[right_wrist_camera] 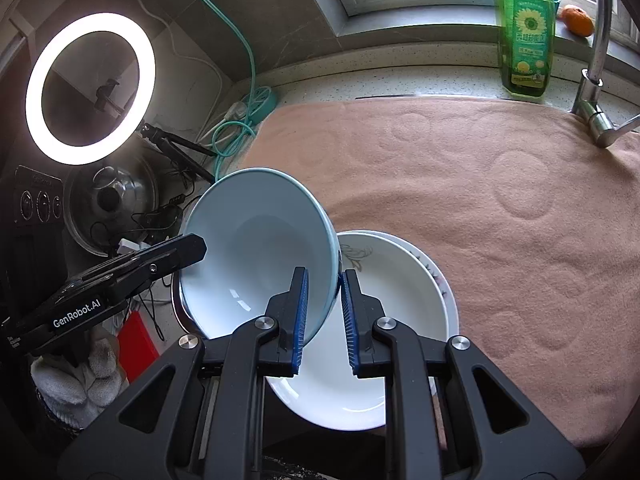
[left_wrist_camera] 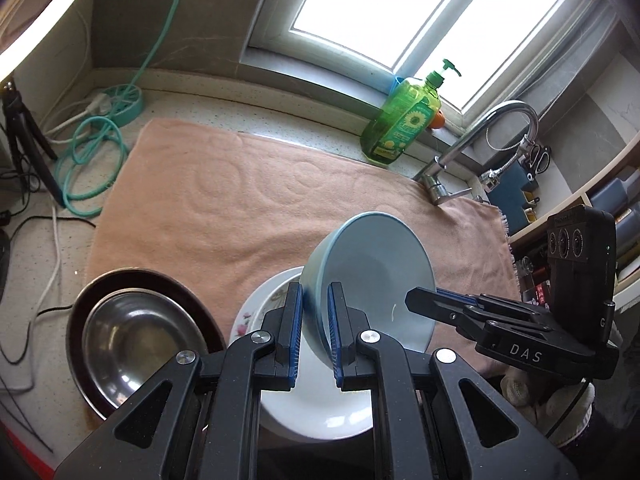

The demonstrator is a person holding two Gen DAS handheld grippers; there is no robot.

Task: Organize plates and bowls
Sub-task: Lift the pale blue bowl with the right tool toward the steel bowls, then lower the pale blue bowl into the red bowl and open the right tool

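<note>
**A:** Start with the left wrist view. What does the left gripper [left_wrist_camera: 314, 320] have?

**B:** Its blue pads are closed on the rim of the light blue bowl [left_wrist_camera: 372, 280], one pad outside the wall, one inside. The bowl is tilted on edge, its opening facing right, held above the white floral bowl [left_wrist_camera: 320, 408]. That white bowl sits on the pink towel [left_wrist_camera: 224, 208]. Just to its left a steel bowl [left_wrist_camera: 132, 328] rests inside a dark plate [left_wrist_camera: 80, 300]. The right gripper [left_wrist_camera: 424, 300] comes in from the right, its fingertip at the blue bowl's far rim.

**A:** And the right wrist view?

**B:** The right gripper [right_wrist_camera: 324, 316] straddles the blue bowl's [right_wrist_camera: 256, 248] rim, left pad against the inside. The right pad stands a little off the outer wall, so I cannot tell whether it truly clamps. The left gripper [right_wrist_camera: 188, 250] reaches the opposite rim. The floral bowl [right_wrist_camera: 400, 300] lies underneath on the towel [right_wrist_camera: 500, 208]. A green soap bottle [right_wrist_camera: 526, 40] stands by the faucet [right_wrist_camera: 596, 80]; a ring light [right_wrist_camera: 90, 92] glows at left.
</note>
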